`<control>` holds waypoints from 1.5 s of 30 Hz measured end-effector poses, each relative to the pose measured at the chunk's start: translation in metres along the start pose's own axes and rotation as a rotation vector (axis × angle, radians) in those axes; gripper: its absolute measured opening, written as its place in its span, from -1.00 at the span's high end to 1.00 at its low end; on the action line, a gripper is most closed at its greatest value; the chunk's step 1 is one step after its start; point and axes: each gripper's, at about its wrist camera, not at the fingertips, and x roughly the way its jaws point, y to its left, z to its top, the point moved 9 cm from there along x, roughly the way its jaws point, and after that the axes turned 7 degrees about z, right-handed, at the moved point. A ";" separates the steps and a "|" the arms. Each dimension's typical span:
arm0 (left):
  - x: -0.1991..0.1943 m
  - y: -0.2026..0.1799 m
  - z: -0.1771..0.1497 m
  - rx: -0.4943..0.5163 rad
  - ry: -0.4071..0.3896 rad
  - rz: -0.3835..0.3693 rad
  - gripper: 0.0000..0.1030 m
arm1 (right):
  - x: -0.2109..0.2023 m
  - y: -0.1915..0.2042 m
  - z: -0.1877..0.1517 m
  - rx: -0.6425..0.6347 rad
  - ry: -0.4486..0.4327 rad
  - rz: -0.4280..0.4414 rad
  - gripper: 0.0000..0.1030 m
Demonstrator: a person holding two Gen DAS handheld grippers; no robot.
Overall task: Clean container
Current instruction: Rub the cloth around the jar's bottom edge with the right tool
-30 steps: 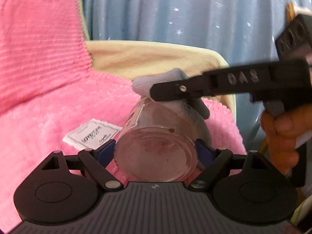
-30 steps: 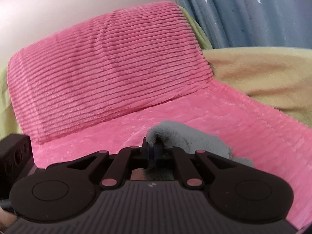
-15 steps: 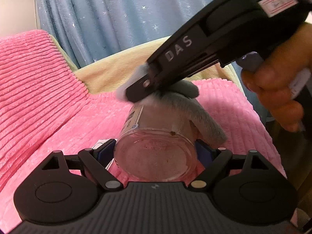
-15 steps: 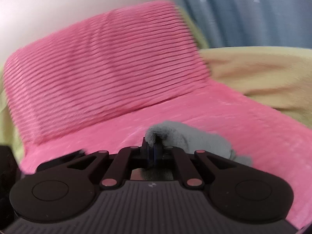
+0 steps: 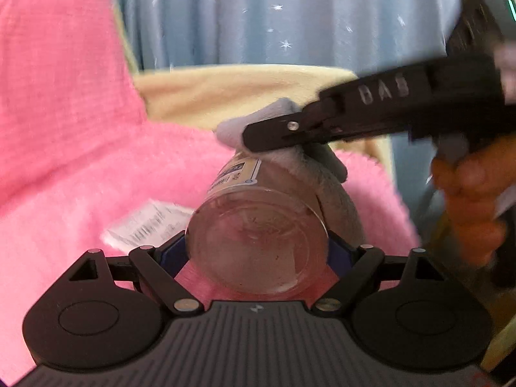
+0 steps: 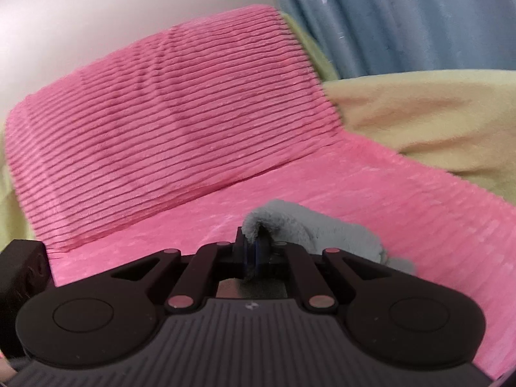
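Rt hand-held gripper point(image 5: 254, 135) dropped lower, pink blanket point(image 5: 80, 177), blue curtain point(image 5: 258, 16)

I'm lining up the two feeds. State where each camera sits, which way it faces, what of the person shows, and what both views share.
Left wrist: sits on the left gripper, looks along its fingers at the clear glass jar clamped between them; the person's hand holds the right gripper.
Right wrist: sits on the right gripper, faces the pink ribbed cushion; no hand shows clearly.
Shared: grey fluffy cloth, pink cushion, blue starred curtain.
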 end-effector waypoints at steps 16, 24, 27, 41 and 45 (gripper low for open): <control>-0.004 0.003 -0.004 -0.093 0.012 -0.071 -0.72 | 0.001 -0.014 0.002 -0.051 -0.015 -0.100 0.96; 0.000 0.019 -0.006 -0.309 0.037 -0.152 -0.68 | 0.000 -0.011 0.001 -0.029 -0.020 -0.105 0.95; -0.002 0.010 -0.003 -0.131 0.003 -0.050 -0.68 | 0.001 -0.001 -0.001 -0.029 -0.003 -0.044 0.94; -0.005 -0.019 -0.009 0.133 -0.020 0.037 -0.72 | 0.003 -0.010 0.000 -0.054 -0.019 -0.100 0.96; -0.005 -0.004 -0.009 -0.061 0.004 -0.049 -0.72 | 0.005 -0.008 0.000 -0.069 -0.019 -0.104 0.96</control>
